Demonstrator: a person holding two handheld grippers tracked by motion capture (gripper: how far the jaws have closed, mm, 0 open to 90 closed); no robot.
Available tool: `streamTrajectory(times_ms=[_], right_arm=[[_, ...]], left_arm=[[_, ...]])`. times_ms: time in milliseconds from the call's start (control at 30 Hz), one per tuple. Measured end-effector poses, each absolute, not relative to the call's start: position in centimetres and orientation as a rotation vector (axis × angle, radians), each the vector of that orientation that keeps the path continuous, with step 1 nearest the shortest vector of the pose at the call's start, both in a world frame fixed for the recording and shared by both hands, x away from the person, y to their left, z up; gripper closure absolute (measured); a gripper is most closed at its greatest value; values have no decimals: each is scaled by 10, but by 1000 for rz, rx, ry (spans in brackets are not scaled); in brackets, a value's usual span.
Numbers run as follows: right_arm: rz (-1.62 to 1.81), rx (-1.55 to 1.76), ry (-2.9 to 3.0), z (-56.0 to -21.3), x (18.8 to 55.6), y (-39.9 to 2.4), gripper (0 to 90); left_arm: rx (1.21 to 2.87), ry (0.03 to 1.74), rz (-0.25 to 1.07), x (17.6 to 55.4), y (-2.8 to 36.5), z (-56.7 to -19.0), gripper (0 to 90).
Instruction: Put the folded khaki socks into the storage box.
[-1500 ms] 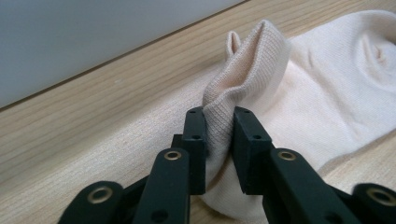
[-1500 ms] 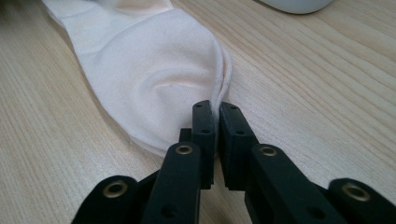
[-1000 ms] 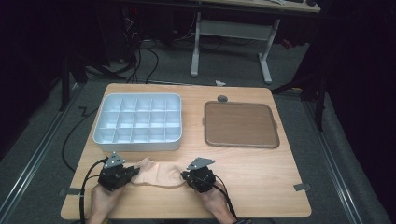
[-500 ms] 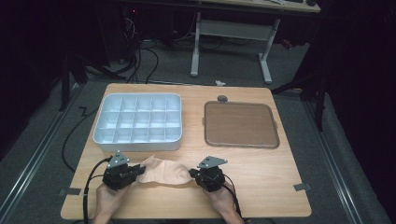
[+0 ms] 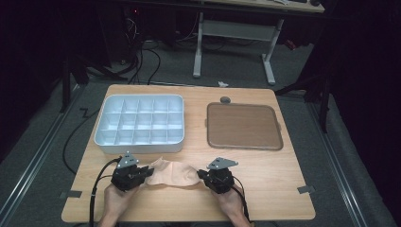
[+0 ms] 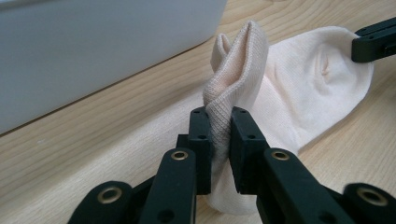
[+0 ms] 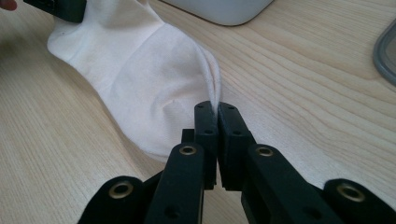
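A pale cream sock (image 5: 170,173) lies stretched between the two grippers near the table's front edge. My left gripper (image 5: 144,176) is shut on its ribbed cuff end (image 6: 219,116), which stands bunched up between the jaws. My right gripper (image 5: 201,176) is shut on a thin fold at the sock's other end (image 7: 215,100). In the left gripper view the right gripper's black tip (image 6: 373,42) shows at the far end of the sock (image 6: 308,93). In the right gripper view the left gripper's tip (image 7: 60,7) shows at the top left beyond the sock (image 7: 144,88).
A white divided tray (image 5: 140,124) with several compartments sits just behind the sock on the left. A flat brown tray (image 5: 243,126) lies at the right. A small grey round object (image 5: 225,100) rests behind it. Bare wood lies to the front right.
Both grippers have drawn back toward the table's front edge and moved further apart, pulling the sock out longer between them.
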State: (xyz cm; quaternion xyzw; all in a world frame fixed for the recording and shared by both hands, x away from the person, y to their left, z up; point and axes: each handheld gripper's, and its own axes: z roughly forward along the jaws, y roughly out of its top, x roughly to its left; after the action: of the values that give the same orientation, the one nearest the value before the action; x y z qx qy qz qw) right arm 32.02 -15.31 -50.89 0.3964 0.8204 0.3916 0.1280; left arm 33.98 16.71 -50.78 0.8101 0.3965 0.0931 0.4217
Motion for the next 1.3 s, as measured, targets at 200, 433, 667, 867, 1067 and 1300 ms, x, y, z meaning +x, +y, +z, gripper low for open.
streamTrajectory(times_ms=[200, 433, 667, 867, 1067, 1300], right_arm=[[1146, 1178, 2374, -510, 319, -163, 875], [1151, 1203, 2355, -510, 319, -177, 875], [1102, 1208, 2334, -510, 316, -185, 874], [1072, 1235, 2334, -512, 316, -193, 874], [1047, 1248, 2333, -518, 315, -197, 873], [1030, 1264, 2337, -525, 316, -200, 872]], left_arm=[[2026, 994, 202, 341, 158, -513, 807], [2030, 992, 182, 342, 148, -517, 806], [2045, 949, 158, 343, 136, -523, 803], [2063, 929, 149, 343, 128, -527, 798], [2086, 925, 182, 343, 120, -531, 792], [2094, 927, 225, 342, 116, -532, 763]])
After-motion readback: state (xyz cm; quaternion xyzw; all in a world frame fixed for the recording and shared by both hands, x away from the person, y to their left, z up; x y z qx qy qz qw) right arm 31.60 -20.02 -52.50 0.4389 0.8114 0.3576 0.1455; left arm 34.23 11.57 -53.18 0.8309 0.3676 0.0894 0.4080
